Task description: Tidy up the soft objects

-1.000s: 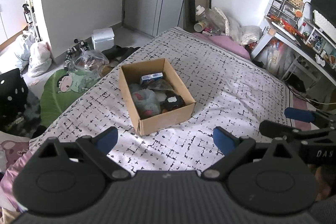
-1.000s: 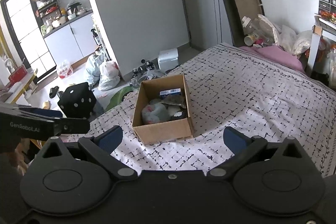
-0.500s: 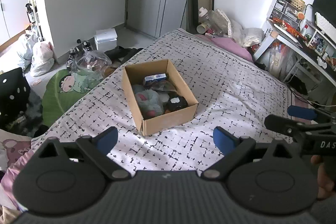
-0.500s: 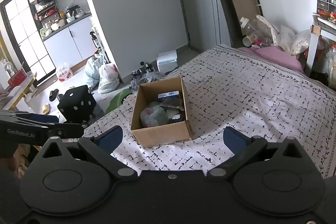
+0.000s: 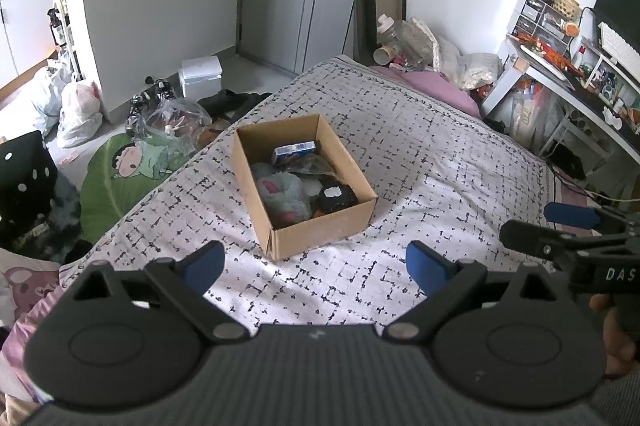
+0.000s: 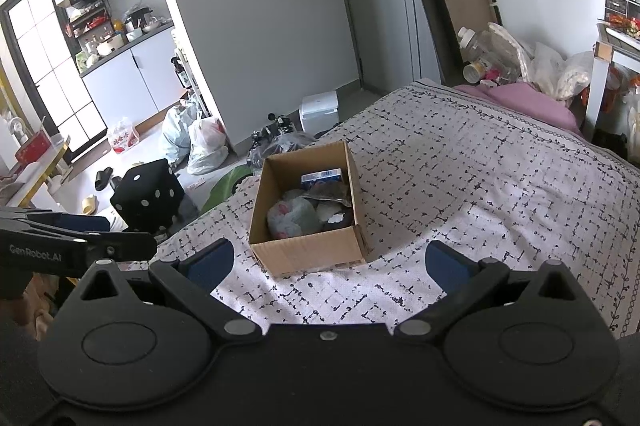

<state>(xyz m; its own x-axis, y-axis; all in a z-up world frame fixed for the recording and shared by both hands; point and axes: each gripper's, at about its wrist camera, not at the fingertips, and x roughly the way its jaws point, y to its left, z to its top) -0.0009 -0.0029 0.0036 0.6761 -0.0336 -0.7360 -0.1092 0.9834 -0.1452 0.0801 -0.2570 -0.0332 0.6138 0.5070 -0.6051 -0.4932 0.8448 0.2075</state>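
An open cardboard box [image 5: 320, 238] [image 6: 316, 254] sits on the patterned bedspread [image 5: 440, 186] [image 6: 480, 186]. Inside lie a grey plush toy [image 5: 282, 192] [image 6: 294, 216], a black round soft object with a white tag [image 5: 336, 196], a blue and white packet [image 5: 294, 150] [image 6: 322, 177] and a dark plastic bag. My left gripper [image 5: 316, 264] is open and empty, held above the bed in front of the box. My right gripper [image 6: 328, 262] is open and empty, also in front of the box. The right gripper shows at the right edge of the left wrist view [image 5: 568, 226].
A pink pillow [image 5: 436, 86] and bags lie at the bed's head. A cluttered desk [image 5: 580, 74] stands to the right. On the floor to the left are a green cartoon cushion [image 5: 120, 178], a black dice cushion [image 6: 148, 194], plastic bags and a white box [image 5: 200, 74].
Both grippers have drifted slightly; the box sits a little further right in each view. Both stay open and empty. The box and its contents have not moved.
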